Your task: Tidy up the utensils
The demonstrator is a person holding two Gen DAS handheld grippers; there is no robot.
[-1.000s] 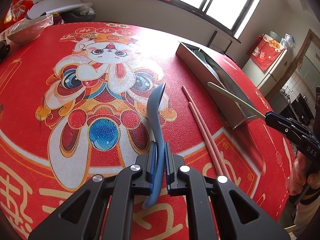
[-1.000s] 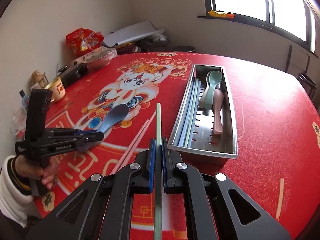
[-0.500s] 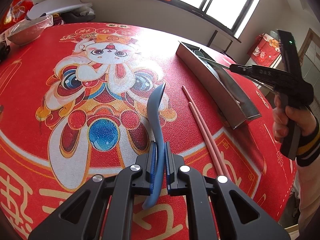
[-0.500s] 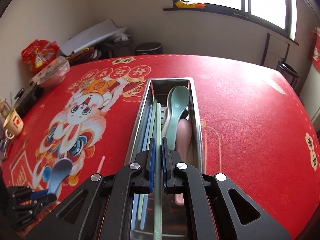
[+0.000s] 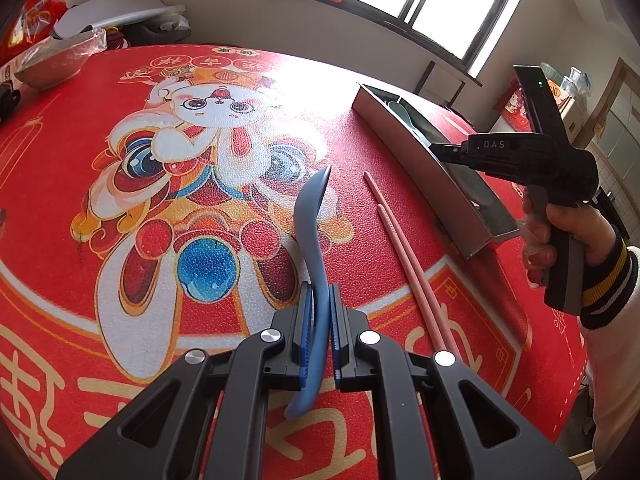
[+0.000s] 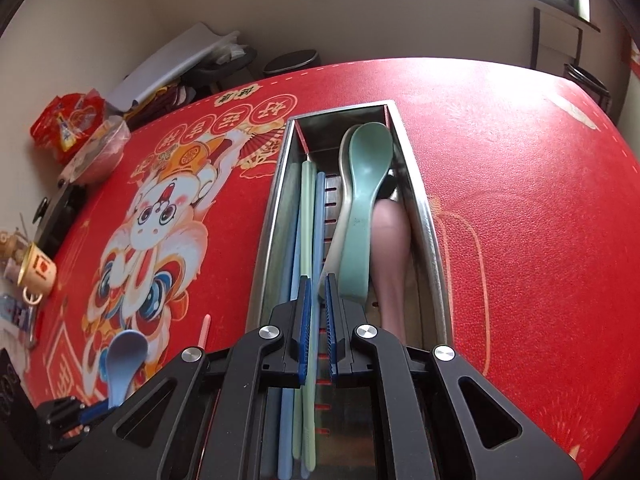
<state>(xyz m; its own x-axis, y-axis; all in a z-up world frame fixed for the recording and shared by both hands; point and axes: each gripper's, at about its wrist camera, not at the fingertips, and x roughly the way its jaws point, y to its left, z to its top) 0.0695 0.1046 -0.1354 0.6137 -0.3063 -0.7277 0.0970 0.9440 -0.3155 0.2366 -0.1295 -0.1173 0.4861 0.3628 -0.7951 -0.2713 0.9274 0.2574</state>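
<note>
Red printed cloth covers the bench (image 5: pixel 100 92), and the steel utensil tray (image 6: pixel 276 200) lies on it, at about 2 o'clock from the left claw's view. Inside the tray rest green and blue chopsticks (image 6: pixel 308 208) along the 9 o'clock side and the green spoon (image 6: pixel 366 184) with a pink one toward 3 o'clock. The right claw (image 6: pixel 318 316) hangs low over the tray with its jaws almost together and nothing pinched between them; the green chopstick lies below it. To finish this step well, I would lift straight up so the pads do not drag the chopsticks. The left claw (image 5: pixel 320 320) is pinching the blue spoon (image 5: pixel 314 232) by its handle. The pink chopsticks (image 5: pixel 404 264) lie on the cloth at 1 o'clock.
</note>
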